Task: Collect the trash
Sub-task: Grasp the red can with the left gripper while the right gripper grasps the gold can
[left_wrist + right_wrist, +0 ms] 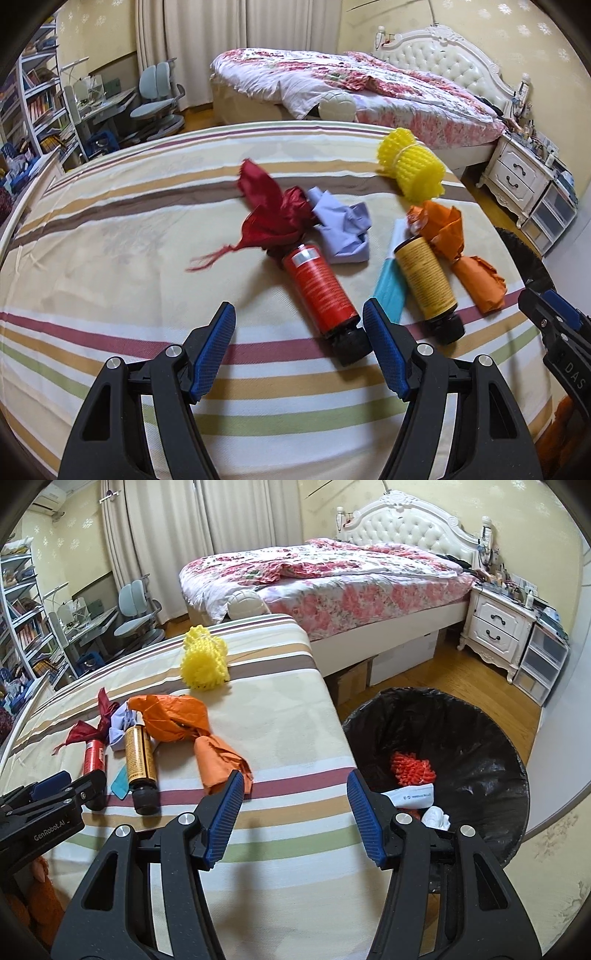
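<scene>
On the striped desk (110, 229), counted: two bottles, red (317, 288) and yellow (424, 280); three crumpled wrappers, dark red (273, 214), lilac (343, 229), orange (465, 254); one yellow foam net (410, 166).

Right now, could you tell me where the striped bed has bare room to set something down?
Free: the wide stretch left of the red bottle, and the near strip before both grippers. Also between the yellow net and orange paper. Crowded: the bottles and papers clustered mid-bed.

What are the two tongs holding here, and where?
Nothing. The left tongs and right tongs both stand open and empty above the striped table.
</scene>
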Demonstrator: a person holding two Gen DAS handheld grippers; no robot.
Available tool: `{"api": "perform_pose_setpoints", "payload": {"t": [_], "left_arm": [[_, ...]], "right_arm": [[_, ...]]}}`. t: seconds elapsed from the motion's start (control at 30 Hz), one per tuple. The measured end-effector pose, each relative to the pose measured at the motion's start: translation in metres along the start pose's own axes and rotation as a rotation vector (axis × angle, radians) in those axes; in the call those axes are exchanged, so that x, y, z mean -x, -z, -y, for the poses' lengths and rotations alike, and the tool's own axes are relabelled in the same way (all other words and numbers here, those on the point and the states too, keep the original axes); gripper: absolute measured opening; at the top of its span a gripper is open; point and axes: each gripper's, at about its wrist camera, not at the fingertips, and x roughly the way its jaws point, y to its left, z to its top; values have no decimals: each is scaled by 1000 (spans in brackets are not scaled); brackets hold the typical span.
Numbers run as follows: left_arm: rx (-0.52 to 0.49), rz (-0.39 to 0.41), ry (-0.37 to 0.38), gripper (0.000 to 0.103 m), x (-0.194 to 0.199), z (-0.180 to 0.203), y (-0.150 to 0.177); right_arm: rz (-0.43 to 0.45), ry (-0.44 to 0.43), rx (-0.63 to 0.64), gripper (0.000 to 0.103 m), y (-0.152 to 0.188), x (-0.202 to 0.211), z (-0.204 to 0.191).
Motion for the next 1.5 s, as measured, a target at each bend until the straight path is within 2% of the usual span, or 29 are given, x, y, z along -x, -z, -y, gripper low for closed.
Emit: {"api": "perform_pose_setpoints", "payload": {"t": [0.27, 0.33, 0.4, 0.47, 0.5, 0.57, 1.1, 1.37, 1.5], "left_arm": [[12, -1, 22, 68, -1, -9, 1], [1, 6, 28, 62, -2, -7, -1], [-13, 4, 36, 49, -4, -5, -1], [-23, 6, 39, 40, -5, -4, -2], [-30, 10, 41, 32, -5, -3, -2], [-48, 15, 40, 25, -4, -3, -1], [-21, 16, 63, 25, 9, -28, 12], [5, 22, 47, 25, 10, -45, 13], [24, 21, 45, 25, 9, -52, 12]], "right_arm": [[-10, -17, 18, 56, 2, -2, -12], [-8, -22, 22, 57, 2, 0, -15], [-6, -25, 26, 57, 1, 0, -18], [-3, -30, 33, 57, 1, 2, -22], [-3, -32, 36, 57, 1, 3, -23], [-2, -38, 44, 57, 1, 4, -27], [-28, -119, 151, 54, -2, 0, -79], [-63, -141, 190, 40, -7, -14, -103], [-88, -146, 209, 26, -6, -21, -109]]}}
